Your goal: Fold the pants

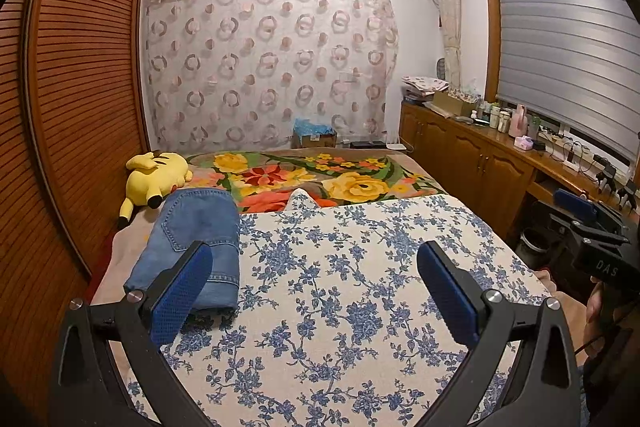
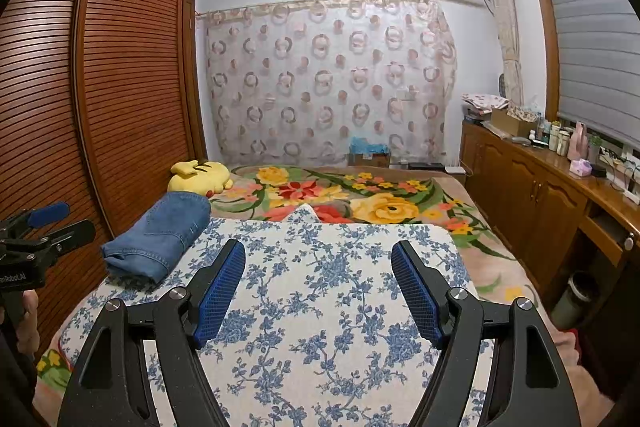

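Note:
A pair of blue denim pants (image 1: 192, 243) lies folded into a compact bundle at the left edge of the bed; it also shows in the right wrist view (image 2: 160, 239). My left gripper (image 1: 316, 267) is open and empty, its left finger just in front of the bundle. My right gripper (image 2: 318, 267) is open and empty above the white cloth with blue flowers (image 2: 320, 307), to the right of the pants. The right gripper also shows at the right edge of the left wrist view (image 1: 588, 223), and the left gripper at the left edge of the right wrist view (image 2: 40, 227).
A yellow plush toy (image 1: 156, 175) lies behind the pants. A floral blanket (image 1: 320, 179) covers the far bed. A slatted wooden wardrobe (image 1: 80, 87) stands on the left, a wooden cabinet (image 1: 480, 159) with bottles on the right, and a bin (image 2: 576, 299) beside the bed.

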A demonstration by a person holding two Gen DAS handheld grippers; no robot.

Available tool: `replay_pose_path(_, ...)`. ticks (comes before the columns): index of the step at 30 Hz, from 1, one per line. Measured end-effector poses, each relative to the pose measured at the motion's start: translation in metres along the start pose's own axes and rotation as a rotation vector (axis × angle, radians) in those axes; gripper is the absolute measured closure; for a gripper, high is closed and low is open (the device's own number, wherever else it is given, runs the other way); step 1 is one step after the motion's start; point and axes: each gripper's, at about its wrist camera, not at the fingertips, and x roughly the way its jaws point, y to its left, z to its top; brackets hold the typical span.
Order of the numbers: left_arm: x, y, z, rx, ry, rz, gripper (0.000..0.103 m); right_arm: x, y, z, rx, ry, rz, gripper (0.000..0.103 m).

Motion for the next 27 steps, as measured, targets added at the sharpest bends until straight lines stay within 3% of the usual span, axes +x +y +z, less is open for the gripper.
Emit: replay_pose_path(27, 0.0005, 0.0004, -0.0019, 0.003, -0.001, -0.001, 0.001, 0.0019, -0.003, -0.0002, -0.003, -0.003, 0.004, 0.025)
